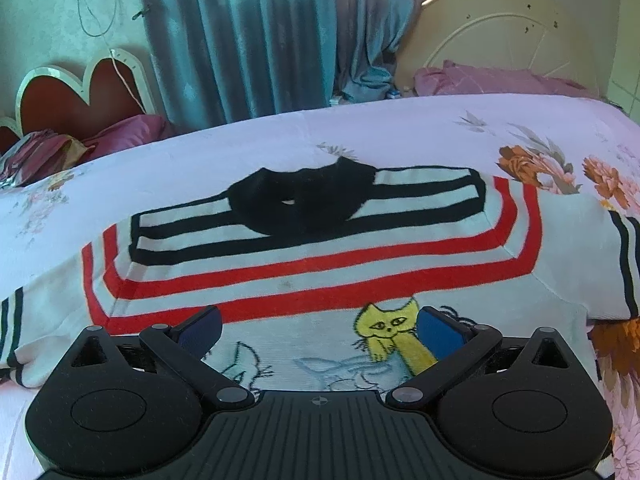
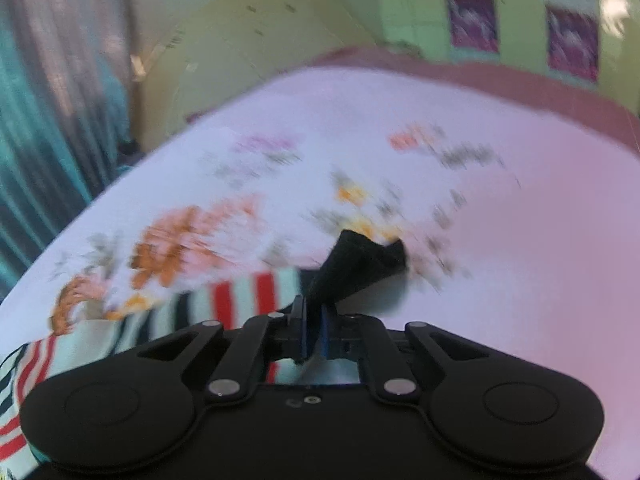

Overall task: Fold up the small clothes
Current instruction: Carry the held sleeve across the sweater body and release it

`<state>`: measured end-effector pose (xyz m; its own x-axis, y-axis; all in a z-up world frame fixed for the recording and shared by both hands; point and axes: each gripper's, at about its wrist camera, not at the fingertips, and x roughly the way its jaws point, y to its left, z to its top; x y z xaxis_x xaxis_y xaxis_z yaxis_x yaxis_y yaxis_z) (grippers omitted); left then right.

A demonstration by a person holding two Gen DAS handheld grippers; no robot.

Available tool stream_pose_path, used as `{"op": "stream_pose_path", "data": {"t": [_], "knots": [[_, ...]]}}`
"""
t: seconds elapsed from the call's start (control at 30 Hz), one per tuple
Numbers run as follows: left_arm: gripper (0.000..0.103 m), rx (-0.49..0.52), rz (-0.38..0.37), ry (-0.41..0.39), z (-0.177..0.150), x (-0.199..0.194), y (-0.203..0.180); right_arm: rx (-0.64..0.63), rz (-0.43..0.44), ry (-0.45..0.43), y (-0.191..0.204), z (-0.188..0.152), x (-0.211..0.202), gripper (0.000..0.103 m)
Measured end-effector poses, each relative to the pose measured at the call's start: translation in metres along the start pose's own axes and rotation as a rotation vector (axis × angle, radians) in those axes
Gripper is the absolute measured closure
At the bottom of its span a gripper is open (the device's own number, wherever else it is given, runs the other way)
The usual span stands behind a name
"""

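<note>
Sweater position: the striped sweater point(image 1: 312, 264) lies flat on the floral bedsheet point(image 1: 440, 128), spread just ahead of the left gripper point(image 1: 319, 330).
Left gripper: blue pads apart over the yellow cat motif point(image 1: 386, 326), gripping nothing.
Right gripper point(image 2: 314, 336): jaws pressed together on the sweater's black cuff point(image 2: 360, 264).
Fabric: soft knit, white with red and black bands, black collar point(image 1: 304, 200).
Writing: none readable.

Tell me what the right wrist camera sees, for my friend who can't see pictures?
The right tongs are shut on a black cuff at the end of a striped sweater sleeve, over a bed with a pale floral sheet. The picture is blurry. Green walls and a teal curtain show behind.
</note>
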<state>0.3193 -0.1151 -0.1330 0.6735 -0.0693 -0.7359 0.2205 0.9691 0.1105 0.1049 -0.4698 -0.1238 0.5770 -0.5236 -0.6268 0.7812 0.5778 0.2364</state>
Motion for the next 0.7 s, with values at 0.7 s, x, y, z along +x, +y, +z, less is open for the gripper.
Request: {"op": "stream_pose_path", "data": {"t": [0.7], "knots": [[0.000,-0.168,0.080,0.005,-0.014,-0.022,0.087,-0.665,0.649,0.268,0.288,-0.143,-0.044,0.072]]}}
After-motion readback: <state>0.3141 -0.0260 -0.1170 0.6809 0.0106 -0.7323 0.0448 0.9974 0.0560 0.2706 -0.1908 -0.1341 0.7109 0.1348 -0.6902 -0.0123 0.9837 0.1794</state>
